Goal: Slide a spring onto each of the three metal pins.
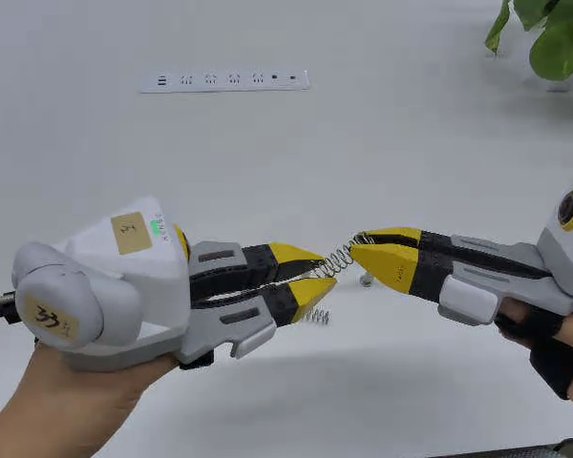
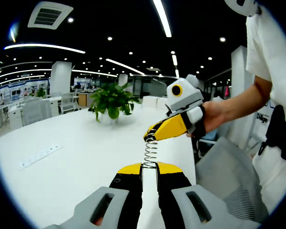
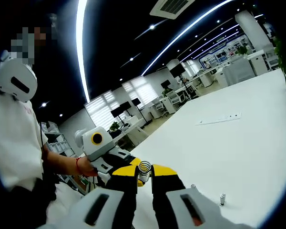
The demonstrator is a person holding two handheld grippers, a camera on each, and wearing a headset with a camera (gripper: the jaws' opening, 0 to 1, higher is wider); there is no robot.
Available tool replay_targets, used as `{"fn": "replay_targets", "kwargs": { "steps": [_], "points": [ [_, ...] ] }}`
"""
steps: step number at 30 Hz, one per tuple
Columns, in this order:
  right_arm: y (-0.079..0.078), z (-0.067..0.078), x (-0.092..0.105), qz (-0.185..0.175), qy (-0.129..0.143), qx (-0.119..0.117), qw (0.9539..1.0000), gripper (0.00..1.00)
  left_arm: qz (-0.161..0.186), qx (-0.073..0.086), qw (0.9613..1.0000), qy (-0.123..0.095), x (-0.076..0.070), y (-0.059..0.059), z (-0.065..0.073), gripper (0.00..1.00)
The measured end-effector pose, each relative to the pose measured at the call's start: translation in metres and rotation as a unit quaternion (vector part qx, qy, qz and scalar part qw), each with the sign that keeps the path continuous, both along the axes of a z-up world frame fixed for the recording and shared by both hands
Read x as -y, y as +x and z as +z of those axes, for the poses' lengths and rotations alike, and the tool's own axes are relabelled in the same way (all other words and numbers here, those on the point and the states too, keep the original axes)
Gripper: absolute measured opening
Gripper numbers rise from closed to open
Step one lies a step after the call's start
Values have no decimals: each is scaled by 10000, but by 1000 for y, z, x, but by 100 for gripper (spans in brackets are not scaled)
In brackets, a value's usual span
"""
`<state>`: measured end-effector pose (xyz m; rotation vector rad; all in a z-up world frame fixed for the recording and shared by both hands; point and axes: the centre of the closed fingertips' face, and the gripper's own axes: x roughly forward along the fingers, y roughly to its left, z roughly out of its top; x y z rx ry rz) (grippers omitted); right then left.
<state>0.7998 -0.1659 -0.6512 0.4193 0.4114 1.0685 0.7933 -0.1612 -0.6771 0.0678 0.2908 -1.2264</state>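
Observation:
A steel spring [image 1: 339, 258] stretches in the air between my two grippers, above the white table [image 1: 382, 143]. My left gripper [image 1: 315, 272] is shut on its near end, and in the left gripper view the spring [image 2: 150, 153] rises from between that gripper's yellow tips [image 2: 150, 168]. My right gripper [image 1: 358, 246] is shut on the other end; its own view looks down the coil [image 3: 144, 167]. I cannot tell whether a pin is inside the spring. A second spring [image 1: 317, 316] lies on the table under the left jaws. One small metal pin [image 1: 366, 280] stands below the right jaws.
A white power strip [image 1: 224, 80] lies at the far side of the table, and a green plant [image 1: 544, 29] stands at the far right corner. Two short pins [image 3: 222, 198] stand on the table in the right gripper view. A person's hand holds each gripper.

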Motion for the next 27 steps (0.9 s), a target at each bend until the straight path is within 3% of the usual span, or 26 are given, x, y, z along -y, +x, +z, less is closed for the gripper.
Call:
{"fn": "replay_targets", "kwargs": {
  "steps": [12,27],
  "points": [
    [-7,-3,-9,430,-748,398,9955,12,-189,133,9993,294,0,-6,-9,11],
    [-11,-3,-16,764,-1314,792,9852,12,-320,236,9982,453,1,-7,-14,11]
  ]
}}
